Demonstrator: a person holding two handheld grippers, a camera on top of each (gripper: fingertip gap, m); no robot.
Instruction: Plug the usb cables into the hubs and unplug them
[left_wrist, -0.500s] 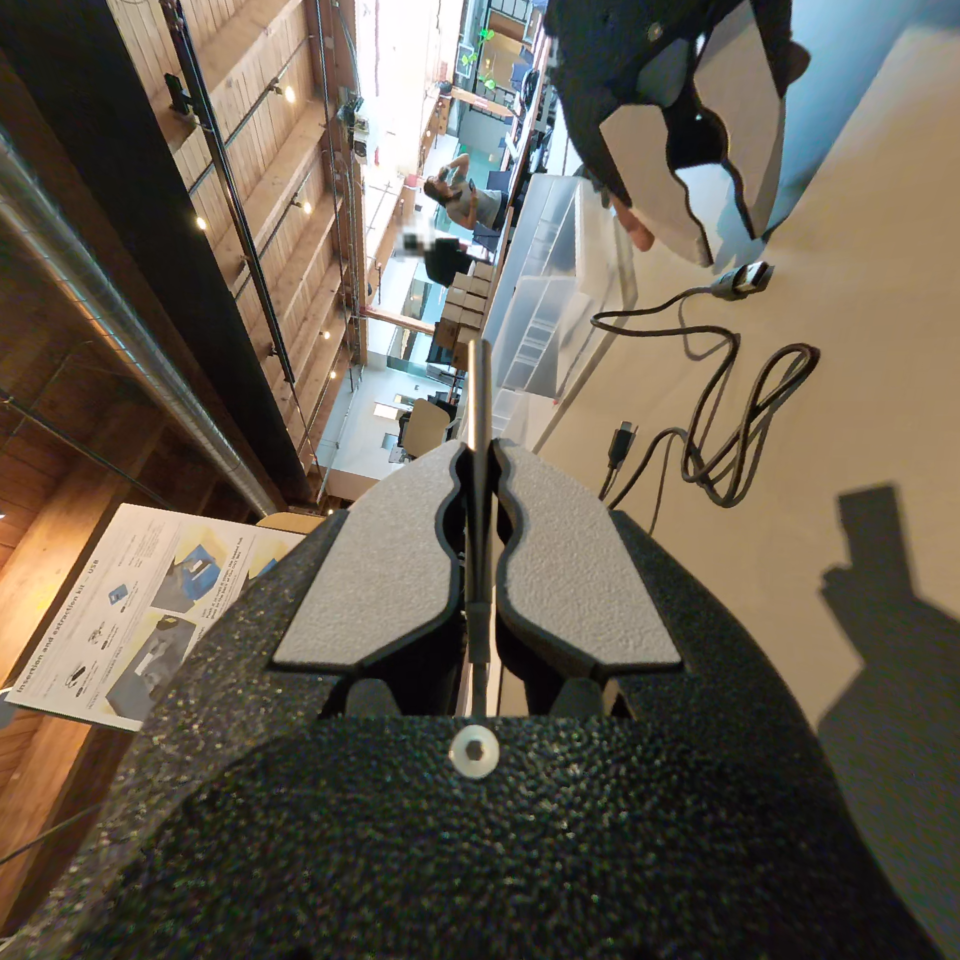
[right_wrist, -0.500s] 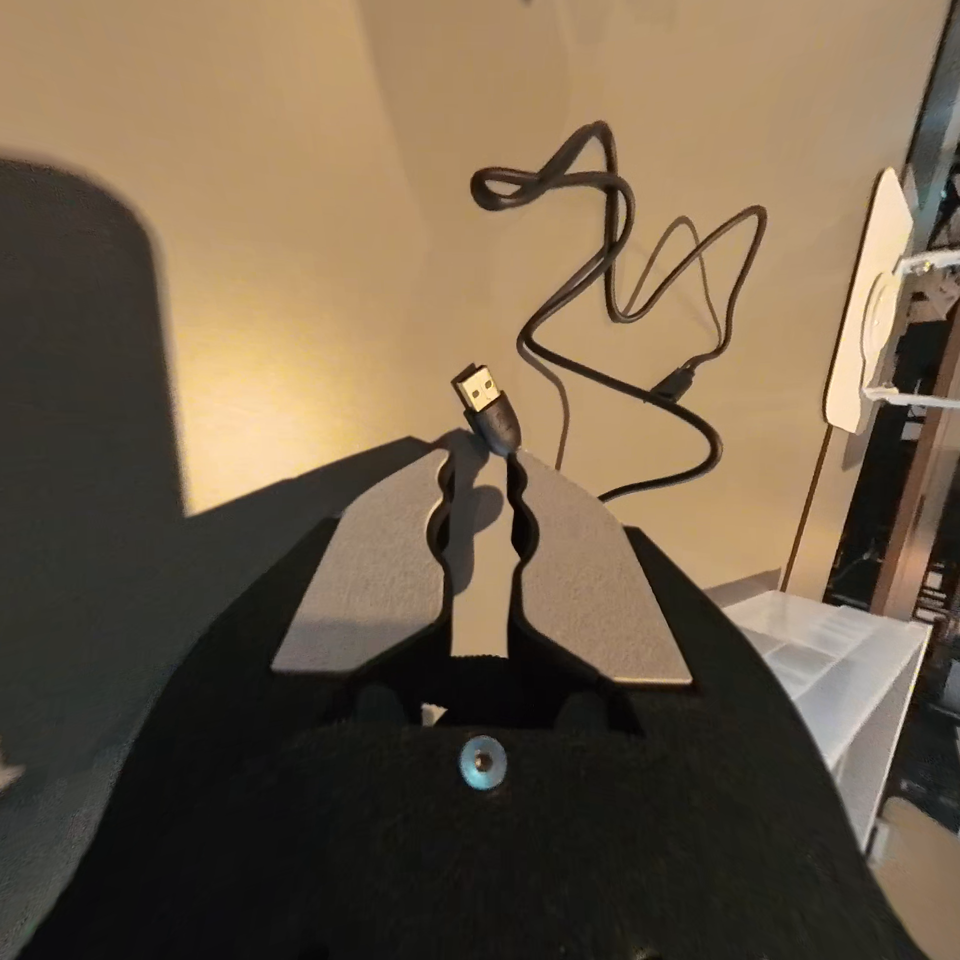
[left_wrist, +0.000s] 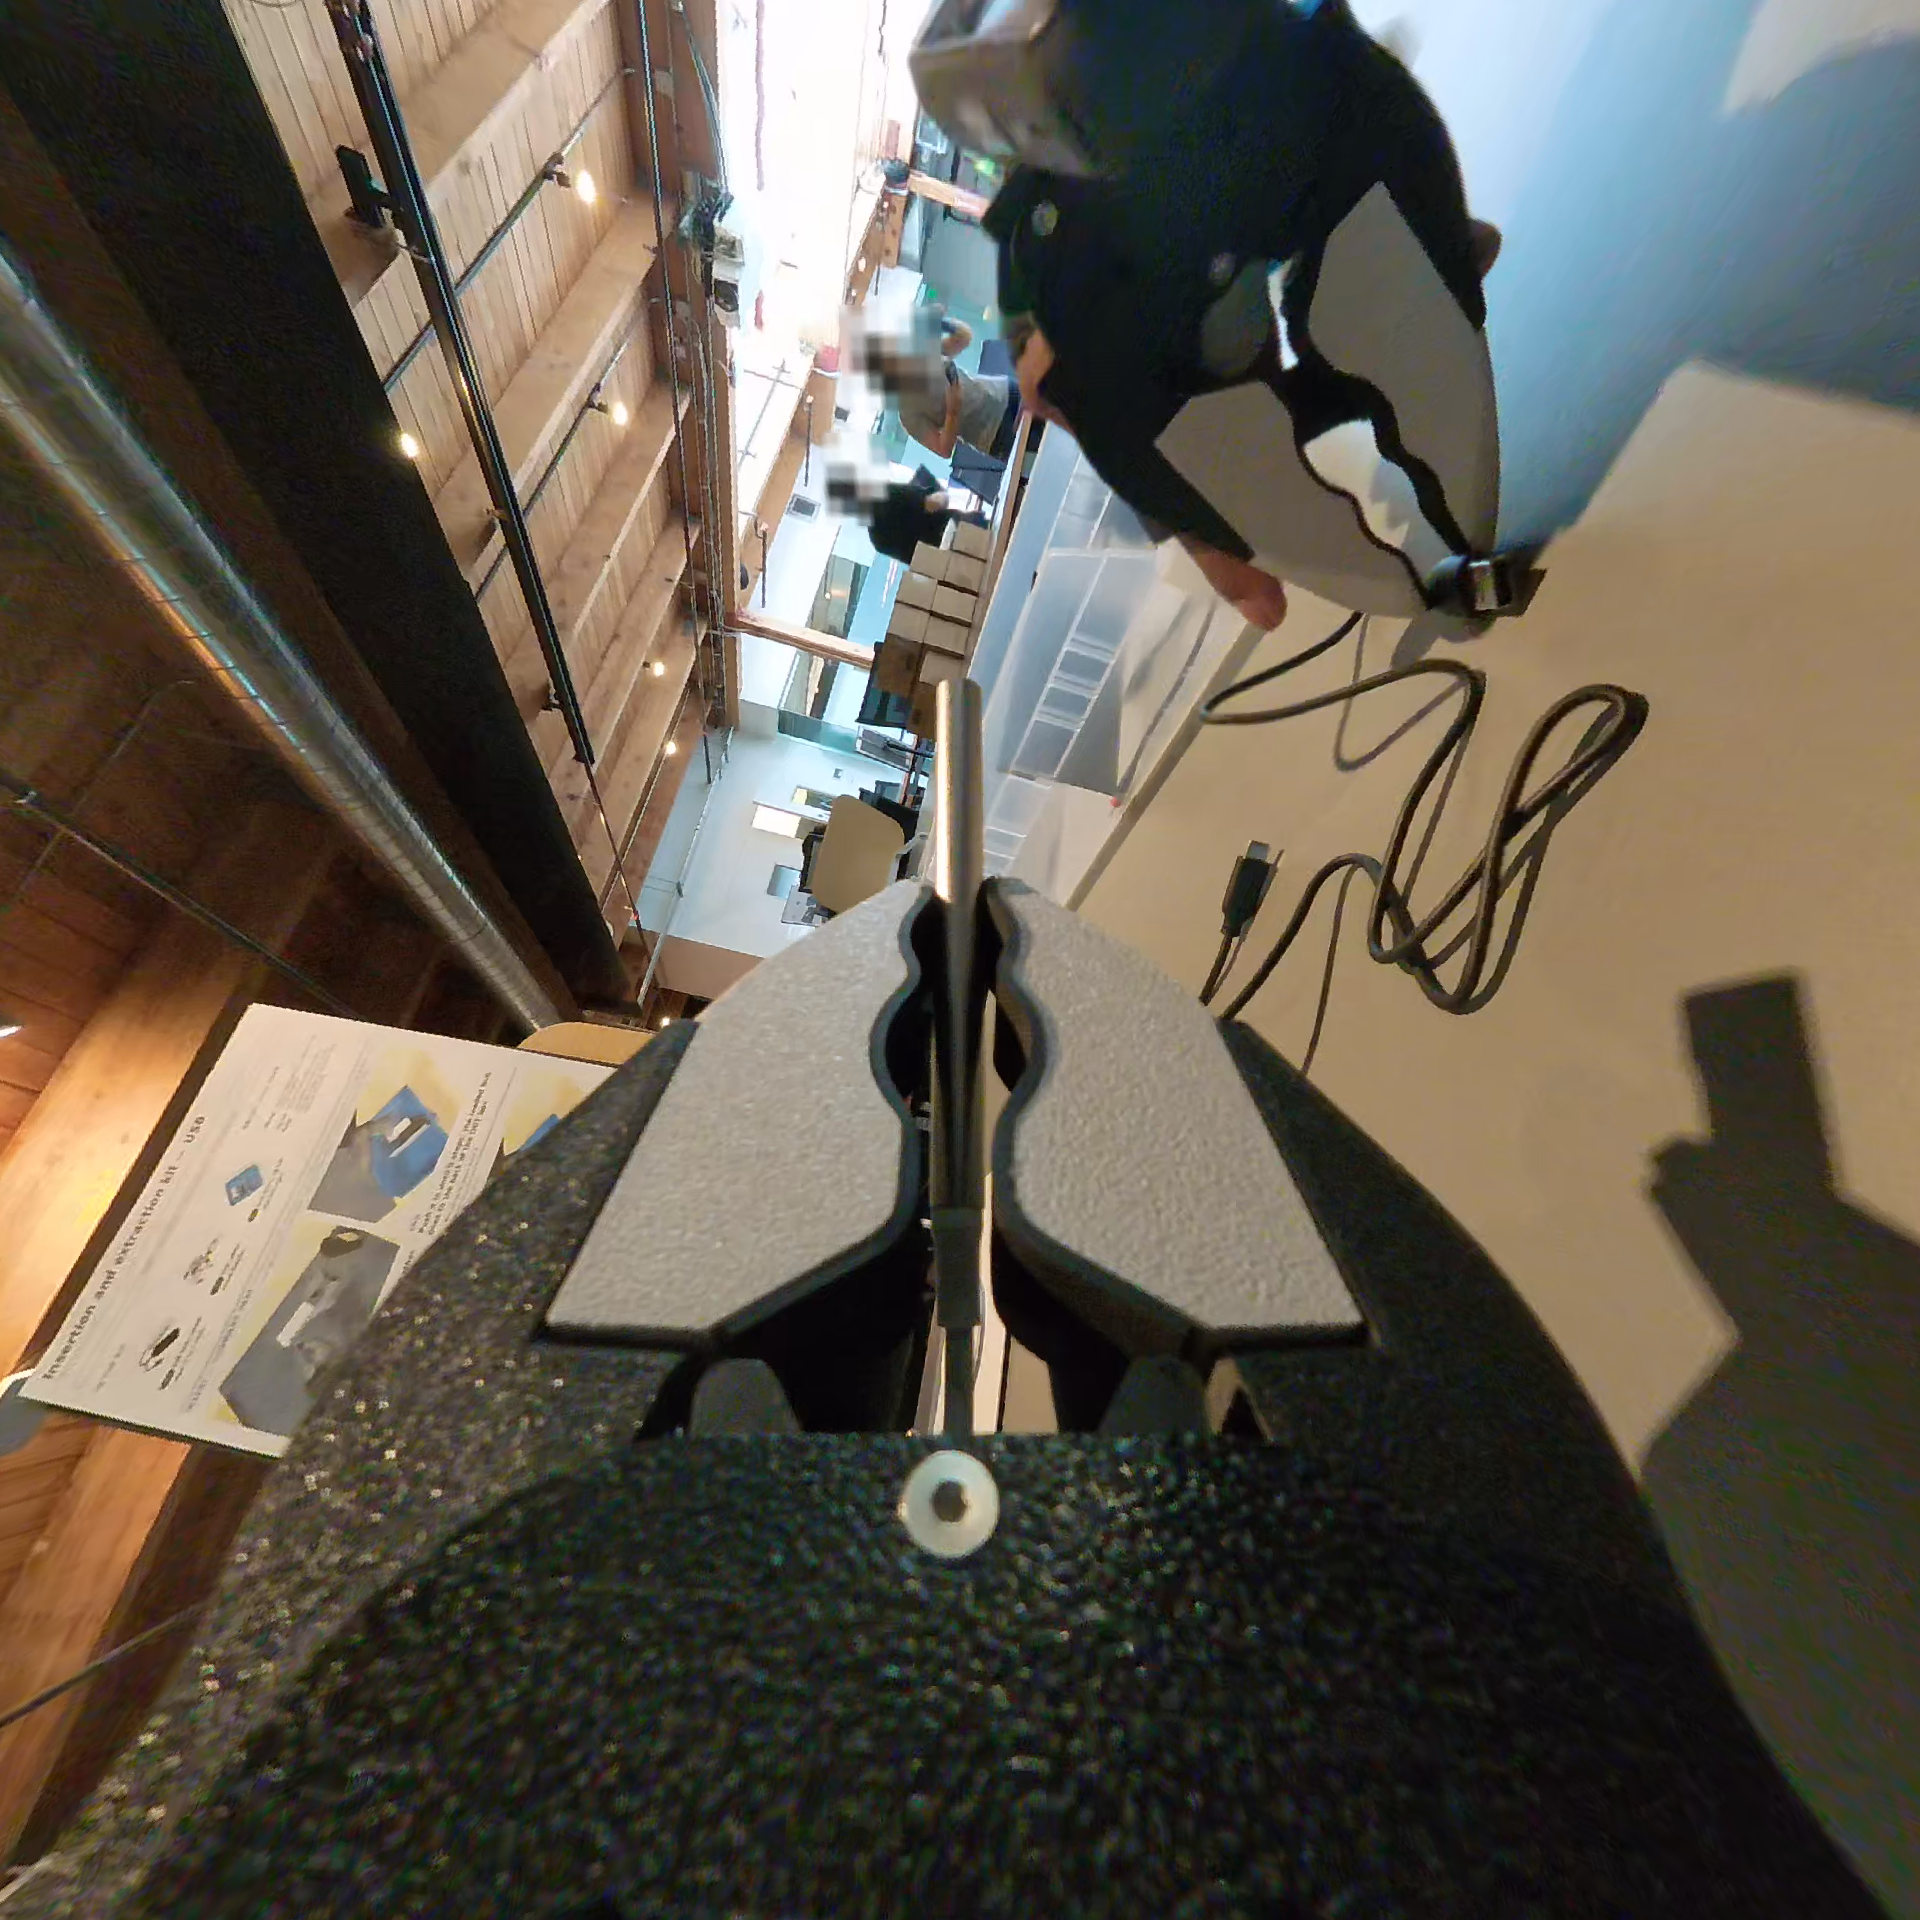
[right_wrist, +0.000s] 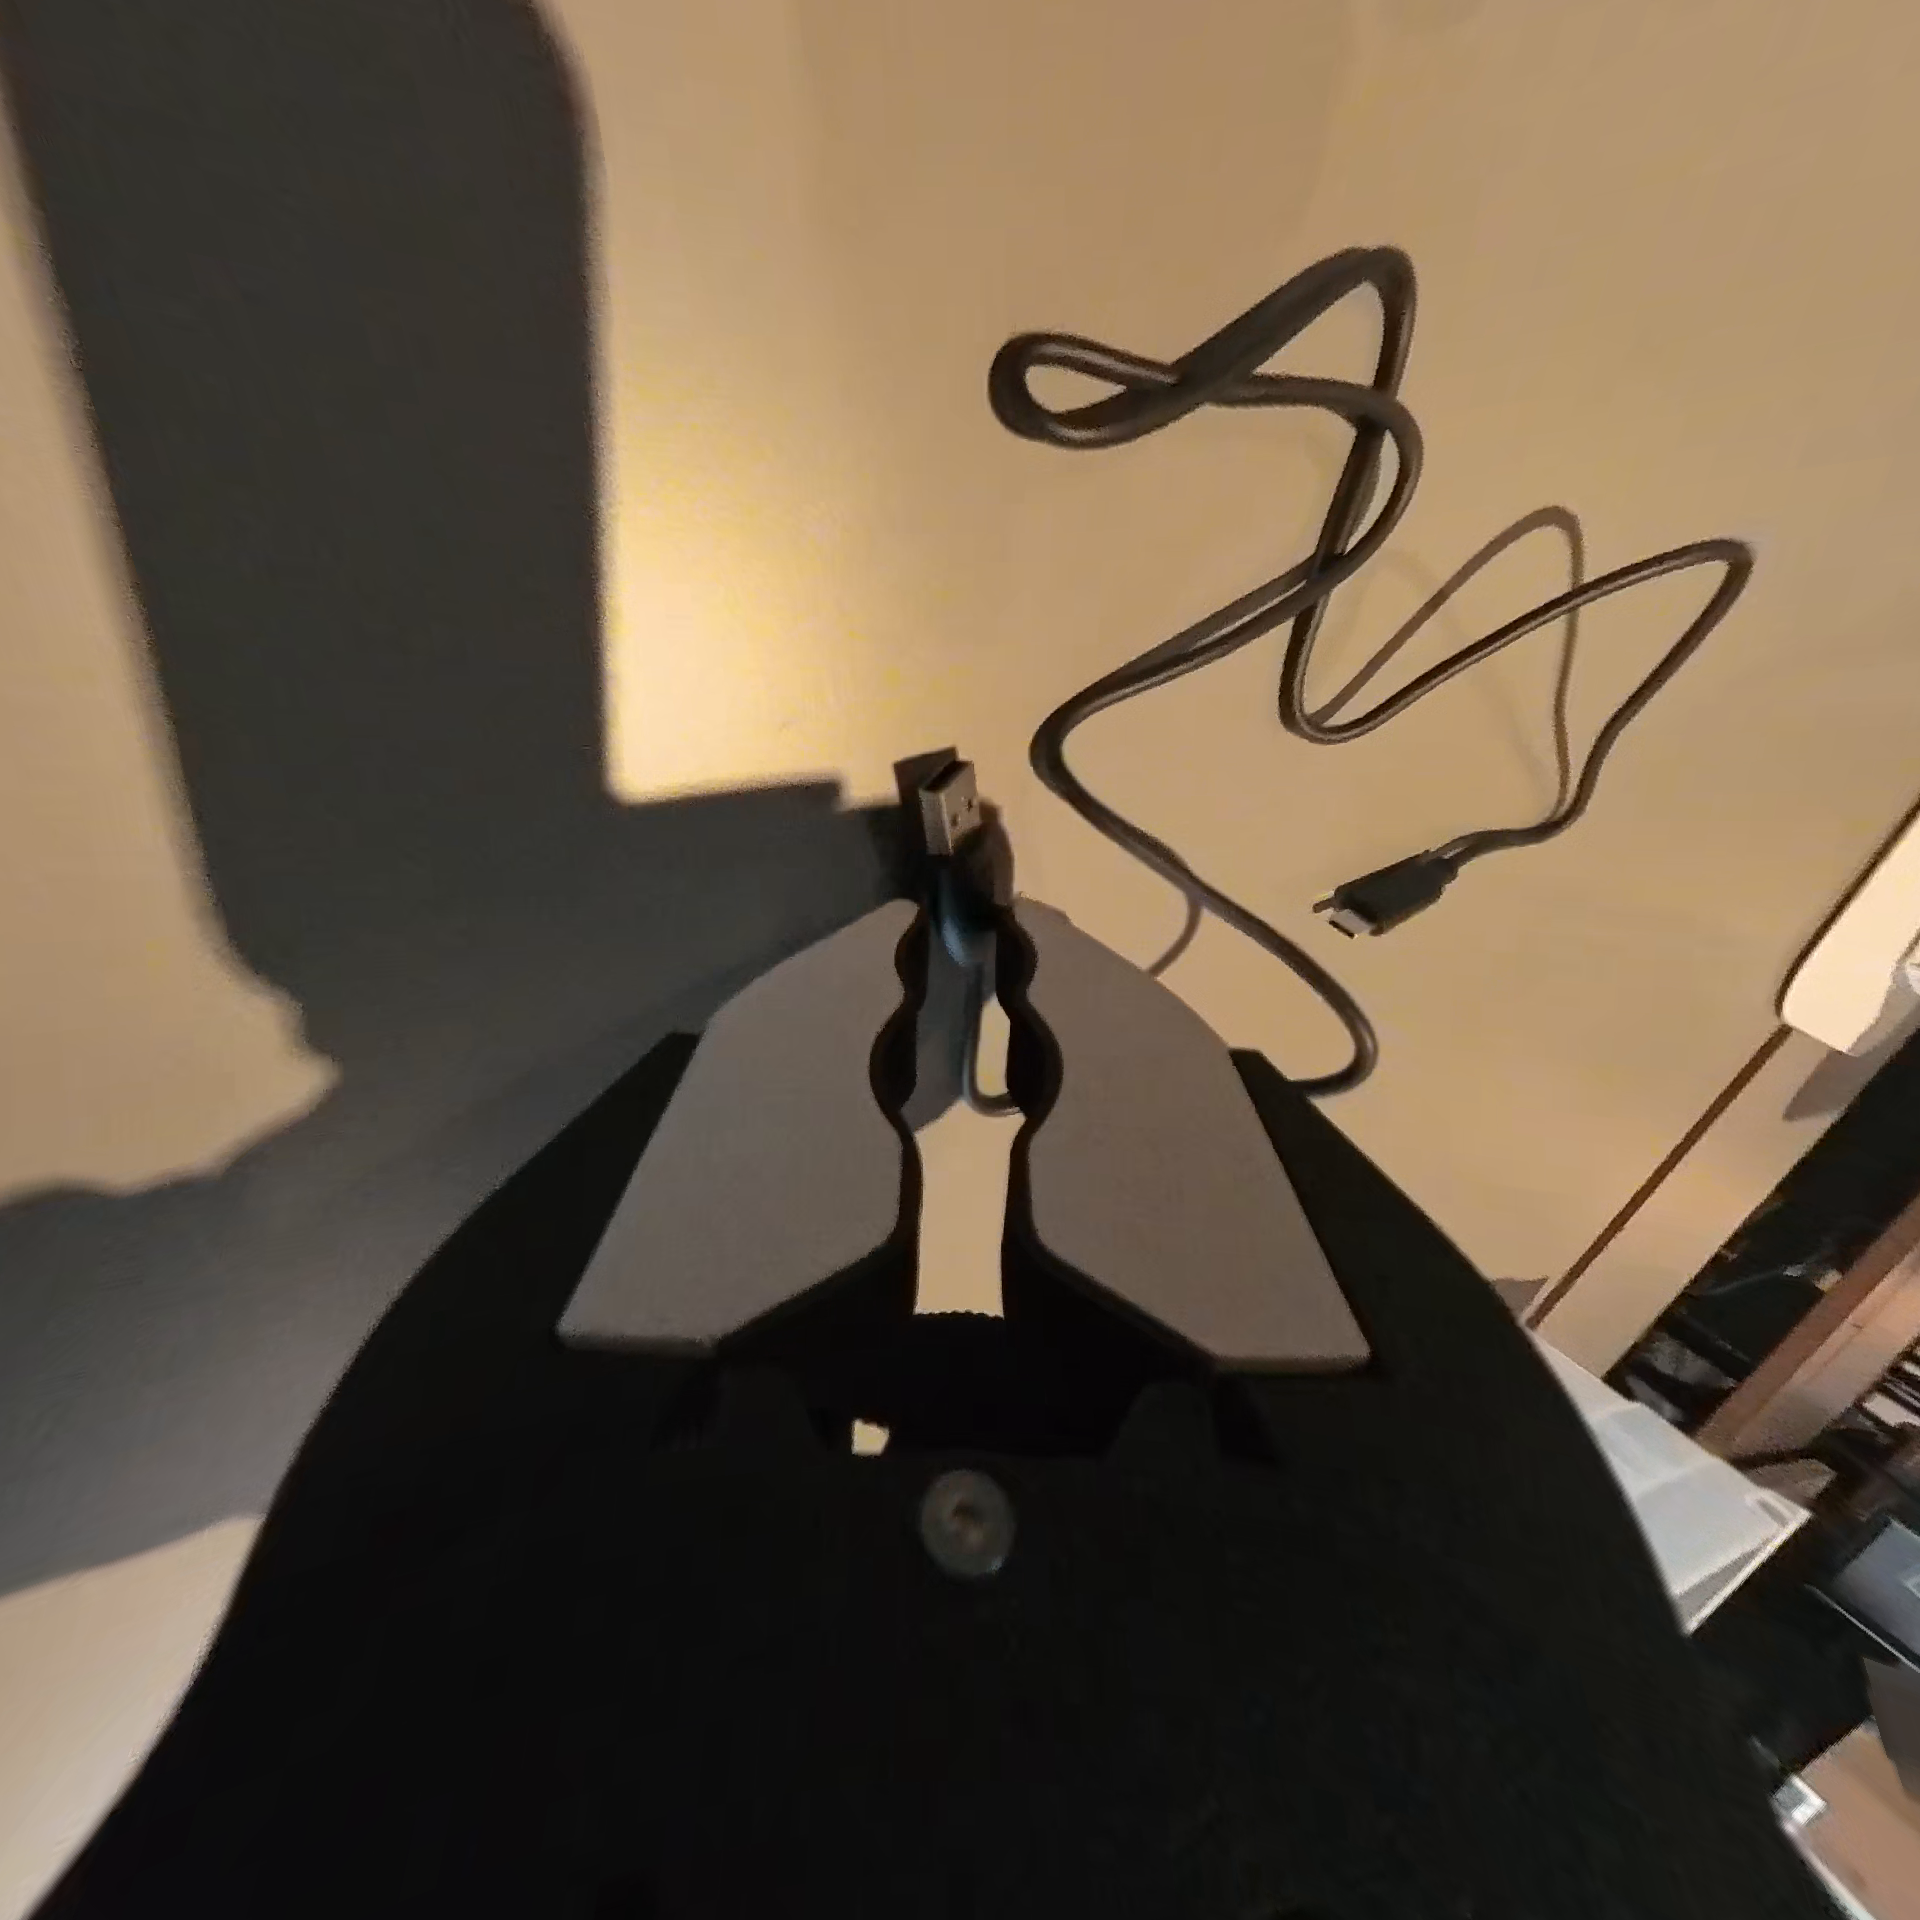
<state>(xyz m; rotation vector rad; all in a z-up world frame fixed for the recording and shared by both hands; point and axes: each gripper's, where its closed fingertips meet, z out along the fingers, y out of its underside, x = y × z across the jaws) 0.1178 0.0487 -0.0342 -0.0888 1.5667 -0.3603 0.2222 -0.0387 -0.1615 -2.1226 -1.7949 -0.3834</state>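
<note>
- Grip check: our right gripper (right_wrist: 961, 914) pinches the USB plug (right_wrist: 951, 821); our left gripper (left_wrist: 956, 914) clamps the thin hub (left_wrist: 956, 790) edge-on.
- We square the plug's metal tip to a hub port before pushing.

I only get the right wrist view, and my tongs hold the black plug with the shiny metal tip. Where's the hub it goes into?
Observer: The left tongs are shut on it, a thin grey metal hub, seen edge-on.
Operator: Is my plug near it?
Observer: No. The left wrist view shows your right tongs holding the black USB plug down at the beige table, well apart from the hub.
Operator: Anything else there?
Observer: A white printed sheet with pictures, left of the left tongs.
</note>
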